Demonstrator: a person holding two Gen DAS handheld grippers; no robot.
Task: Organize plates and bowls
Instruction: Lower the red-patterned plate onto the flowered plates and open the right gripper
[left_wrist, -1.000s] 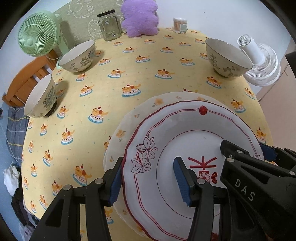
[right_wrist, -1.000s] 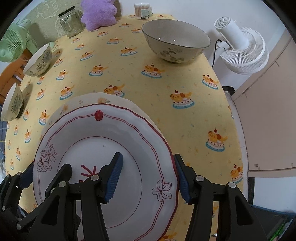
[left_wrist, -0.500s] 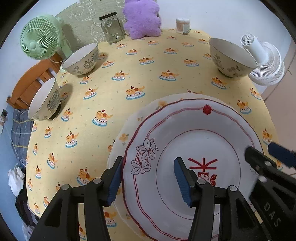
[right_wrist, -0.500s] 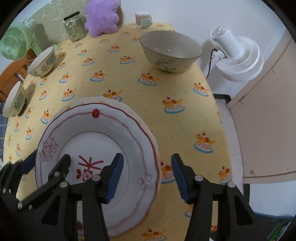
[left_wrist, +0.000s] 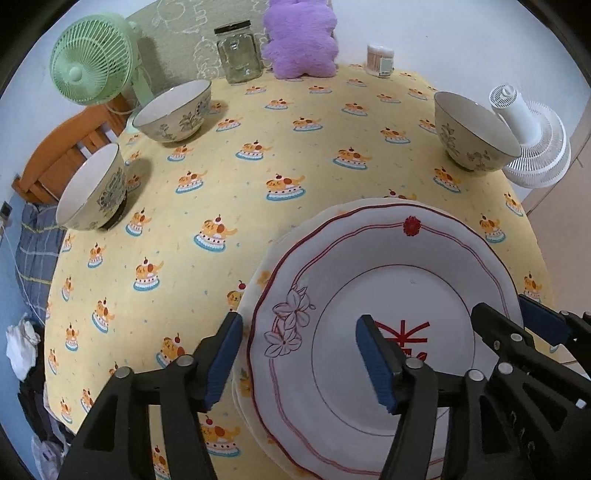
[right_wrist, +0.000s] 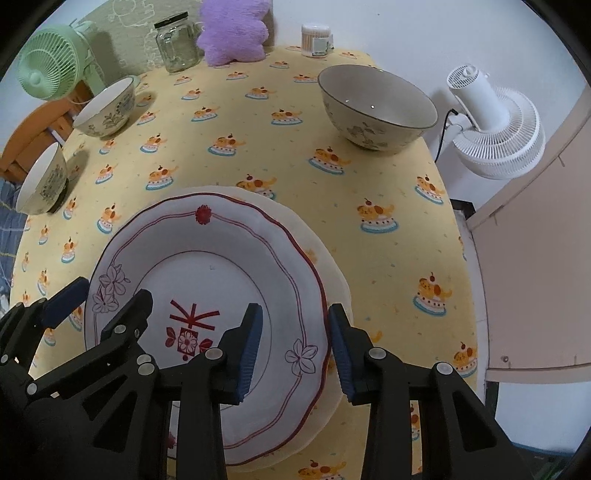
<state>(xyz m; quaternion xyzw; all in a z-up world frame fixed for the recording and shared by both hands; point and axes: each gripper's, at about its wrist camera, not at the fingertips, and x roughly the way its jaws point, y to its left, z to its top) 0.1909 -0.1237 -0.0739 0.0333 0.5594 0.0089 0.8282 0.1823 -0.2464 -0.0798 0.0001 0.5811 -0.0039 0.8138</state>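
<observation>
Nearest: left gripper (left_wrist: 299, 363), jaws just widened, standing apart astride the left rim of the red-trimmed plate (left_wrist: 388, 332), pads clear of it. Right gripper (right_wrist: 293, 347), jaws just narrowed, straddling the same plate's right rim; whether the pads press on it cannot be told.

Red-trimmed plate: white, scalloped, red line border, flower motifs, red emblem at centre. Sits atop a cream plate (right_wrist: 332, 273), whose edge shows around it. Both lie at the near edge of the table (left_wrist: 295, 177), on a yellow cloth printed with dogs on cakes.

Middle distance: large bowl (right_wrist: 376, 107) to the right, upright; two smaller floral bowls, one (left_wrist: 92, 188) near the left edge, one (left_wrist: 173, 110) beyond it.

Far edge: glass jar (left_wrist: 238, 53), purple plush (left_wrist: 299, 37), cotton-swab tub (left_wrist: 380, 59). Off the table: green fan (left_wrist: 88, 62), white fan (right_wrist: 495, 129).
</observation>
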